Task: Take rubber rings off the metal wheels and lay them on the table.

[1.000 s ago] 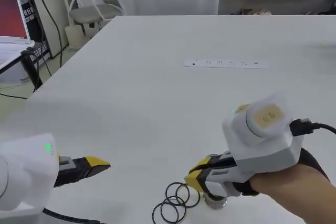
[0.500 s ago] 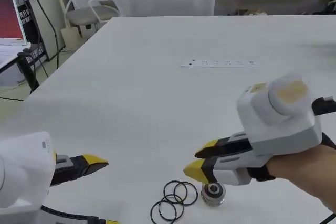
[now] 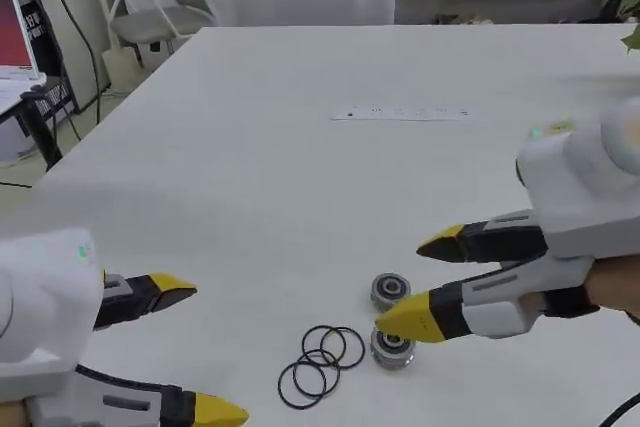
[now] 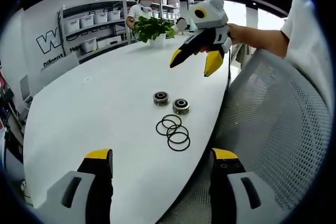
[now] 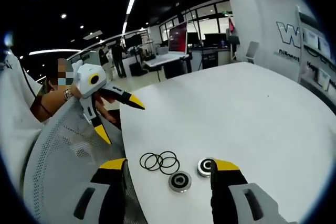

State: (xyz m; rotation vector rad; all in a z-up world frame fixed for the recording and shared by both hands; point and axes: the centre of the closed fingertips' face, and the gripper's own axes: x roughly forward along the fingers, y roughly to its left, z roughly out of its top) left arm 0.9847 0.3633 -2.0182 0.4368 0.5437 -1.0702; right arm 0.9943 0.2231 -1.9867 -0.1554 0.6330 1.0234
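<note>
Hovering over the white worktop [image 3: 300, 167], the right gripper [image 3: 399, 284] comes in from the right of the head view with its yellow-tipped jaws spread wide and nothing between them. The left gripper view shows it raised clear of the surface. Down below, one metal wheel [image 3: 390, 289] lies flat on the worktop, and a second wheel [image 3: 392, 347] lies just beside it, a touch nearer the person, with a small gap between the two. Right next to that second wheel, on its left, sits a little cluster of black rubber rings [image 3: 324, 360], flat on the surface and overlapping one another. Whether any rubber is on the wheels themselves, I can't tell at this size. Over on the left, the left gripper [image 3: 220, 353] is low in the head view, jaws also wide apart and holding nothing. In the left gripper view the rings and both wheels lie ahead of it, in line with the open space between its jaws. In the right gripper view both wheels sit low, close to its own jaw tips. Farther back on the worktop lies a flat white power strip [image 3: 400, 113].
</note>
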